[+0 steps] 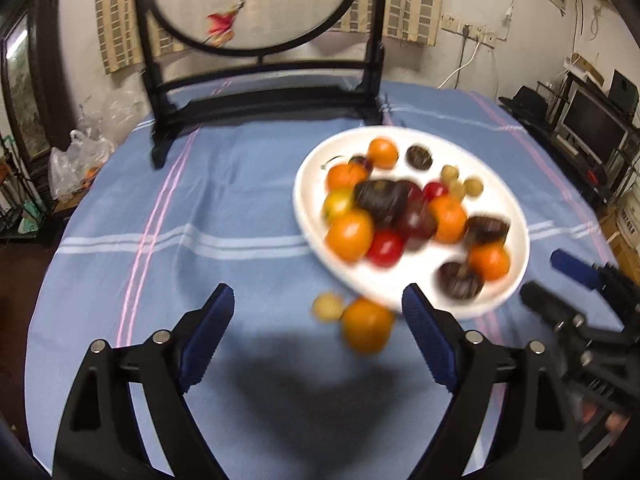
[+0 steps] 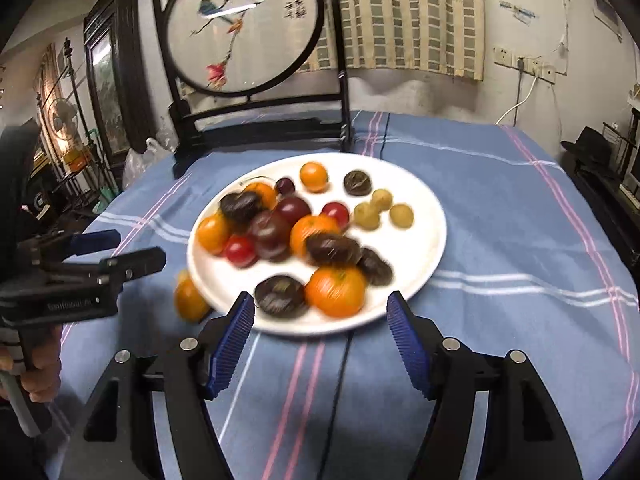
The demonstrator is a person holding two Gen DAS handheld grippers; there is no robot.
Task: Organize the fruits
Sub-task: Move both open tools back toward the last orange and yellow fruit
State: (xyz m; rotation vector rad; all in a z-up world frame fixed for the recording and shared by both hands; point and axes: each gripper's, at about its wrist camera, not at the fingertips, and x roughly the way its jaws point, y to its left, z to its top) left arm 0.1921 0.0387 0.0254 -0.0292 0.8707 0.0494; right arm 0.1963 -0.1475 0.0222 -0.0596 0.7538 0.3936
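The white plate [image 2: 416,216] sits on the bench [image 2: 500,240], which is covered with a blue striped cloth, and it carries nearly all of the fruit: oranges, red and dark round fruits, and three small pale yellow ones grouped near its far right side. Collecting the fruit on one plate keeps round pieces from rolling away on the cloth. Two pieces lie off the plate, on the cloth just beside its near left rim: a stray orange [image 1: 366,324] and a small yellow fruit [image 1: 328,307]. These are judged to be the remaining items to bring in. The left gripper [image 1: 318,320] is aimed down at the cloth with its fingers spread wide and nothing between the pads; both stray pieces lie ahead of the gap, which suits an approach that straddles one of them. The right gripper [image 2: 320,316] faces the near rim of the plate, fingers partly open and holding nothing; the rim and a large orange [image 2: 336,291] lie just beyond the tips. A dark wooden screen [image 2: 244,28] with a round painted panel stands at the far edge of the bench, well apart from the plate. The fruit is blurred, so exact types of the dark pieces cannot be told.
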